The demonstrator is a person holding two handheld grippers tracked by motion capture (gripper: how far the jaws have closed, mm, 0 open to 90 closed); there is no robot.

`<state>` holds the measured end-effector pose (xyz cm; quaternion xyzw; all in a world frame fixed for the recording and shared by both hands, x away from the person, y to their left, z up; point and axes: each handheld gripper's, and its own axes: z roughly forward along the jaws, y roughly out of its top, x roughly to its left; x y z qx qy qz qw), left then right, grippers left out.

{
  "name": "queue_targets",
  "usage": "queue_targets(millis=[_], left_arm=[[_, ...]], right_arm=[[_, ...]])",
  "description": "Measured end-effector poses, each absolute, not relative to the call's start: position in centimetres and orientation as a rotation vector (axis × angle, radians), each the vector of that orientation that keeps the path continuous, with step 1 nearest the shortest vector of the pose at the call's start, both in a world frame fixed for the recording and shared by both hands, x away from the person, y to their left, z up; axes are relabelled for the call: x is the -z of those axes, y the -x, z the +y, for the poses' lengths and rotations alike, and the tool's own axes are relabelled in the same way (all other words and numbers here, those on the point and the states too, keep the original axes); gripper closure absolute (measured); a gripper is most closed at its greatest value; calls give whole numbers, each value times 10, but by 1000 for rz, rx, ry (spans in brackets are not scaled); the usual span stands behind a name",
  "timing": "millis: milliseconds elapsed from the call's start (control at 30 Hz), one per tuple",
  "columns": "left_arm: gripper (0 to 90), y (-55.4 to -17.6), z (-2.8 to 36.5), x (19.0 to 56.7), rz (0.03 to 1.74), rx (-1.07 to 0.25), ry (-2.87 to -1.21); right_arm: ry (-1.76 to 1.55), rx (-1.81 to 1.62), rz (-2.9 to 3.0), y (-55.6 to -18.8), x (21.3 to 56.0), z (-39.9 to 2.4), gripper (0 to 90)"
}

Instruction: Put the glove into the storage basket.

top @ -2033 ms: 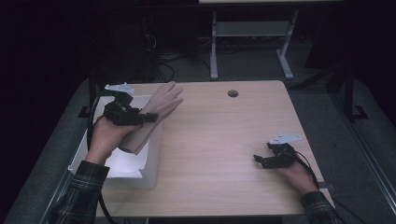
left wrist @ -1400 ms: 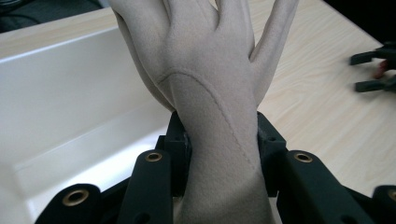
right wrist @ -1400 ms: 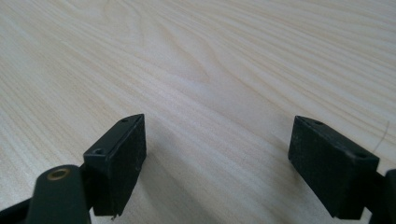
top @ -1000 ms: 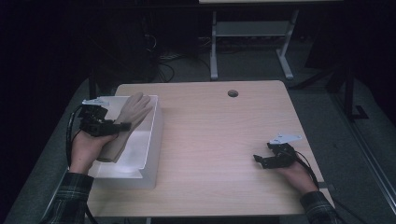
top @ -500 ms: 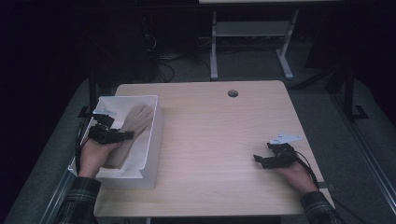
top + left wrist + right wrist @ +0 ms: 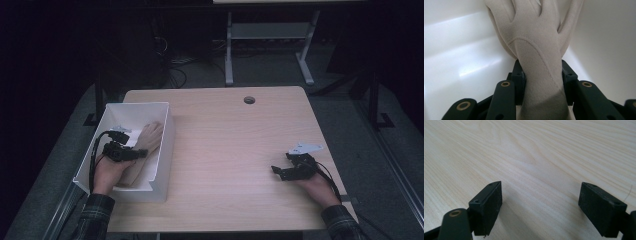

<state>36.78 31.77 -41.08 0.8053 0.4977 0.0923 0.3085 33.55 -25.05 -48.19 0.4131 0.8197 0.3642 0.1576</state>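
Left gripper [image 6: 131,153], clamped on beige fabric glove [image 6: 537,45], has dropped from above into white plastic bin [image 6: 165,150] at desk's left edge; glove nearly placed, release next. Right gripper [image 6: 281,171] spread empty near right edge.

- The left gripper [image 6: 131,153] sits low at the left, its forearm coming up from the bottom edge, its jaws pressed on something pale.
- The right gripper [image 6: 282,171] rests low at the right, apparently level, jaws wide apart and empty.
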Motion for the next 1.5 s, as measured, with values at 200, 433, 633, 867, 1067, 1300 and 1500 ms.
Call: queue_targets(millis=[200, 433, 633, 867, 1067, 1300, 1500], left_arm=[[623, -369, 314, 420, 1317, -244, -2168], [492, -372, 311, 428, 1337, -229, -2221], [371, -373, 313, 430, 1350, -249, -2210], [164, -373, 312, 426, 1345, -282, -2197], [156, -374, 314, 411, 1313, -286, -2159], [156, -375, 313, 382, 1270, -308, -2134], [156, -377, 311, 359, 1220, -306, -2095]], right_arm=[[-1182, -1043, 2344, -335, 482, -250, 189], [-1183, -1042, 2343, -335, 482, -250, 189], [-1182, -1044, 2343, -335, 482, -250, 189], [-1182, -1045, 2343, -335, 482, -250, 188], [-1183, -1044, 2343, -335, 482, -250, 188], [-1183, -1045, 2343, -335, 482, -250, 188], [-1183, -1044, 2344, -335, 482, -250, 188]])
